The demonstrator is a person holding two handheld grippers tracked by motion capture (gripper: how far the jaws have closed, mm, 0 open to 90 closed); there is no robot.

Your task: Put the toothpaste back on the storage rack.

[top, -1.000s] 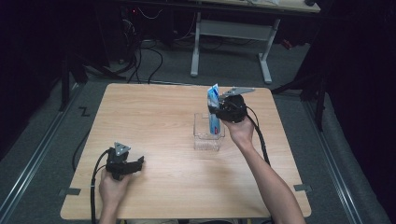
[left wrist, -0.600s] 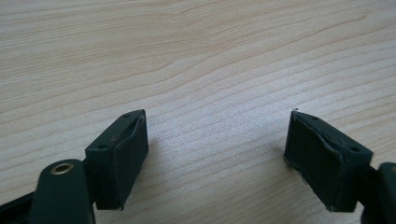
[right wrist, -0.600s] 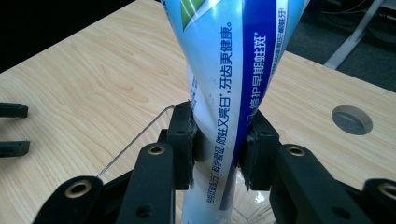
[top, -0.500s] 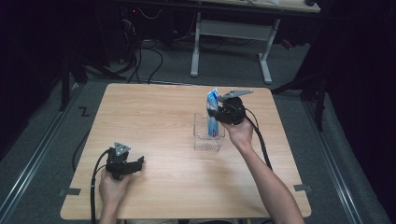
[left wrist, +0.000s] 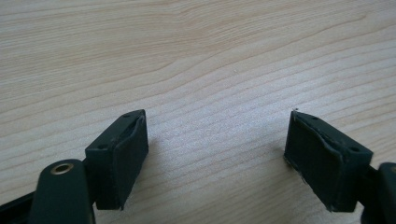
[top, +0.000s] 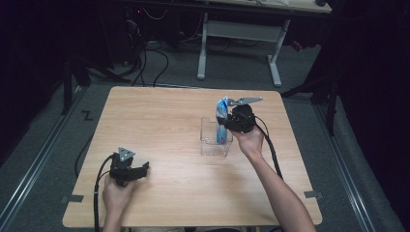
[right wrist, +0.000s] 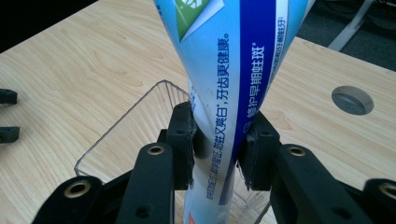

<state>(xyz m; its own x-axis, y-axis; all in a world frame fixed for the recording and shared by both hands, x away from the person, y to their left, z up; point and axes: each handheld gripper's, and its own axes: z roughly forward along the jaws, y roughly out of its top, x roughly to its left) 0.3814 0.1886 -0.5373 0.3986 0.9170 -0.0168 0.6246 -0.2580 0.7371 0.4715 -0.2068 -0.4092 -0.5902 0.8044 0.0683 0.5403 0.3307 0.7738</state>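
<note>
Lower end of toothpaste tube (right wrist: pixel 233 93) hidden inside clear plastic box (right wrist: pixel 126 126), top cut off by frame. Right gripper (right wrist: pixel 217 144) clamped on tube, over box mid-table. Left gripper (left wrist: pixel 215 154) wide open, empty, resting near front-left table (top: pixel 159 111) edge.

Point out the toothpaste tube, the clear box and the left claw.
toothpaste tube (right wrist: pixel 233 70), right gripper view, printed blue-and-white body.
clear box (top: pixel 212 147), high view, near wall.
left claw (left wrist: pixel 217 156), left gripper view, midway between its open fingertips.
</note>
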